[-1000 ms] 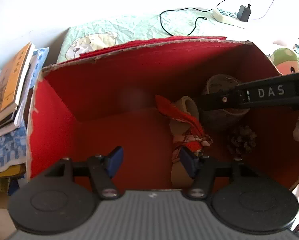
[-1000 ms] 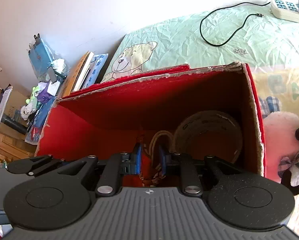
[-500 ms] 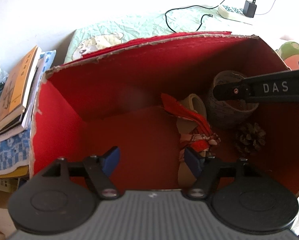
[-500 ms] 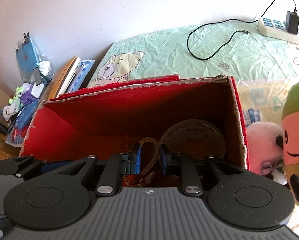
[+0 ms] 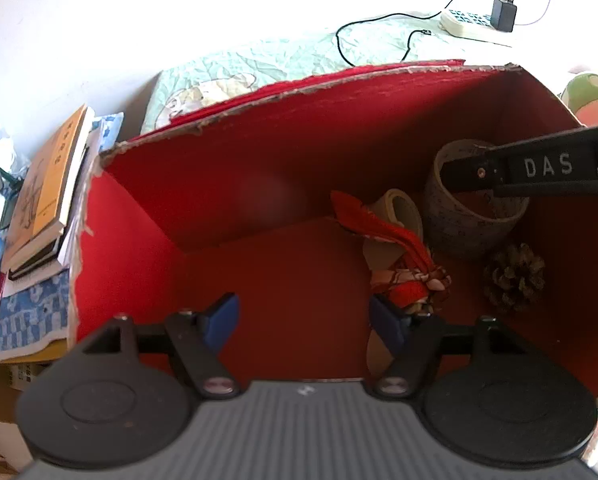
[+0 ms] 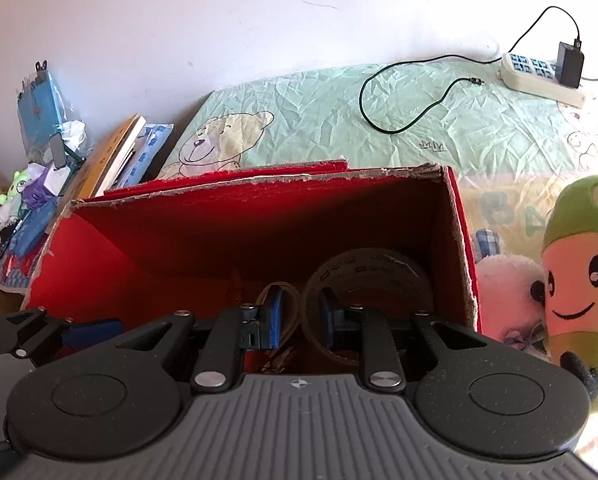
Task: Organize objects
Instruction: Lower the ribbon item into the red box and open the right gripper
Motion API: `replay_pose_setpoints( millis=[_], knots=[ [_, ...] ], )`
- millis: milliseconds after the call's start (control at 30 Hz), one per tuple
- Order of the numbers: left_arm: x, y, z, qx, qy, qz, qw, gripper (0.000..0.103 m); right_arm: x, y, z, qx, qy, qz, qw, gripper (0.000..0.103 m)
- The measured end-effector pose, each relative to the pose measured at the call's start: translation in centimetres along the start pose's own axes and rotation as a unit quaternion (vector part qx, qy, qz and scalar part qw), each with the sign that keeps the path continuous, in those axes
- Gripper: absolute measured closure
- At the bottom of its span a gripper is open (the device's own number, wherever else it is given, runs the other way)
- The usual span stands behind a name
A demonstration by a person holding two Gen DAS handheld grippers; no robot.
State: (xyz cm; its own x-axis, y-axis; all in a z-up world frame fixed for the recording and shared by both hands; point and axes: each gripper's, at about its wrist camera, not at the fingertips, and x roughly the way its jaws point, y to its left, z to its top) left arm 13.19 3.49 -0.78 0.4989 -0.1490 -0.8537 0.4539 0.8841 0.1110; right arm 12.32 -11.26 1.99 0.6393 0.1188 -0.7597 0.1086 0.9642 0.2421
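A red cardboard box (image 5: 235, 184) stands open on the bed. Inside lie a big tape roll (image 5: 459, 224), a smaller tape roll (image 5: 403, 208), a red patterned cloth (image 5: 403, 256) and a pine cone (image 5: 513, 278). My left gripper (image 5: 303, 324) is open and empty above the box's near side. My right gripper (image 6: 299, 316) is open a little and empty, above the box (image 6: 259, 216) near the big tape roll (image 6: 375, 272). Its finger (image 5: 539, 168) reaches in from the right in the left wrist view.
A stack of books (image 5: 47, 192) lies left of the box. Plush toys (image 6: 579, 280) sit right of it. A power strip with charger (image 6: 543, 76) and a black cable (image 6: 399, 92) lie on the green bedsheet (image 6: 299, 120) behind. A white wall is beyond.
My right gripper has lifted and pulled back out of the box, and its jaws have opened a little. The left gripper has hardly moved.
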Motion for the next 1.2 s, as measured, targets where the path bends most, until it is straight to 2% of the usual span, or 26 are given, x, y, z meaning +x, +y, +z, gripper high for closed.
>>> replay_pose_setpoints(
  millis=[300, 567, 733, 1033, 1100, 1200],
  knots=[
    [-0.4, -0.1, -0.2, 0.003, -0.013, 0.001, 0.9999, 0.030, 0.1, -0.1, 0.0, 0.003, 0.005, 0.004, 1.000, 0.080],
    [-2.7, 1.0, -0.6, 0.011, -0.045, 0.011, 0.9989, 0.030, 0.3, -0.8, -0.1, 0.025, 0.046, 0.069, 0.996, 0.080],
    [-5.0, 2.7, -1.5, -0.016, -0.064, -0.017, 0.9977, 0.030, 0.7, -0.1, -0.7, 0.045, 0.087, 0.112, 0.989, 0.080],
    [-7.5, 4.1, -1.6, -0.037, -0.078, -0.008, 0.9962, 0.030, 4.0, 2.8, -0.2, 0.090, 0.176, 0.100, 0.975, 0.078],
    [-7.6, 4.2, -1.7, -0.040, -0.078, -0.005, 0.9962, 0.029, 4.9, 2.9, -0.2, 0.117, 0.193, 0.097, 0.969, 0.076],
    [-7.5, 4.6, -1.8, -0.046, -0.070, -0.002, 0.9965, 0.029, 6.3, 2.5, -0.5, 0.167, 0.228, 0.101, 0.954, 0.073]
  ],
)
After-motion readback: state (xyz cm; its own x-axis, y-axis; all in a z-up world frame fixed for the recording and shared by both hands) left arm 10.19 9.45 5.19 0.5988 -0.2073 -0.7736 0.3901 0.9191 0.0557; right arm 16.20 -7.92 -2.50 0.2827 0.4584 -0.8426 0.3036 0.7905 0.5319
